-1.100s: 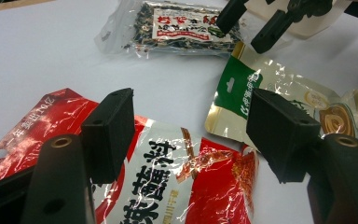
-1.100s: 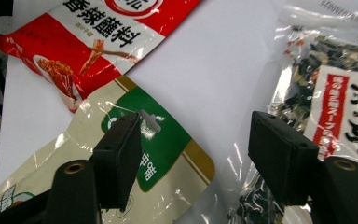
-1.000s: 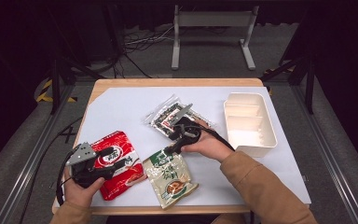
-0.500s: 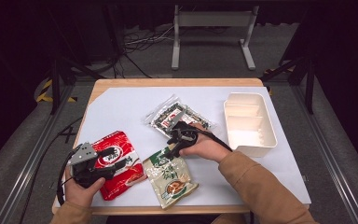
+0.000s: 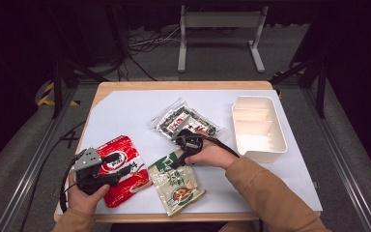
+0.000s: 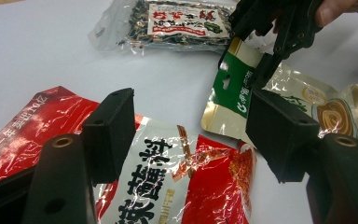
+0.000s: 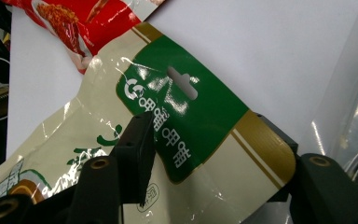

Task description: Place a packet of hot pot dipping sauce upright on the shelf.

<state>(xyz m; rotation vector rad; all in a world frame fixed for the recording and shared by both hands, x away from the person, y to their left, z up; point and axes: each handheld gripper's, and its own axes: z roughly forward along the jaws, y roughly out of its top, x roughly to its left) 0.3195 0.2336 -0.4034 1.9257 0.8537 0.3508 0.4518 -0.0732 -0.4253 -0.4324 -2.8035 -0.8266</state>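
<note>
A cream packet with a green top point(image 5: 178, 186) lies near the table's front edge. My right gripper point(image 5: 178, 157) reaches down-left onto its top end. In the right gripper view the green header point(image 7: 182, 107) sits between the jaws of my right gripper point(image 7: 205, 135). One jaw is above it, the other under its corner. The jaws have just been closing, with a wide gap still between them. At front left, my left gripper point(image 5: 123, 171) hovers open over a red packet point(image 5: 116, 150), whose label point(image 6: 168, 186) lies below the open left gripper point(image 6: 191, 121).
A clear packet of dark bits point(image 5: 193, 120) lies mid-table, just behind the right hand. A white divided tray point(image 5: 258, 100) stands at the right. White paper covers the tabletop point(image 5: 125, 111), which is bare at the back left.
The right gripper has edged slightly down-left, from the clear packet's edge onto the green-topped packet's top, and its jaws have narrowed. The left hand has stayed put.
</note>
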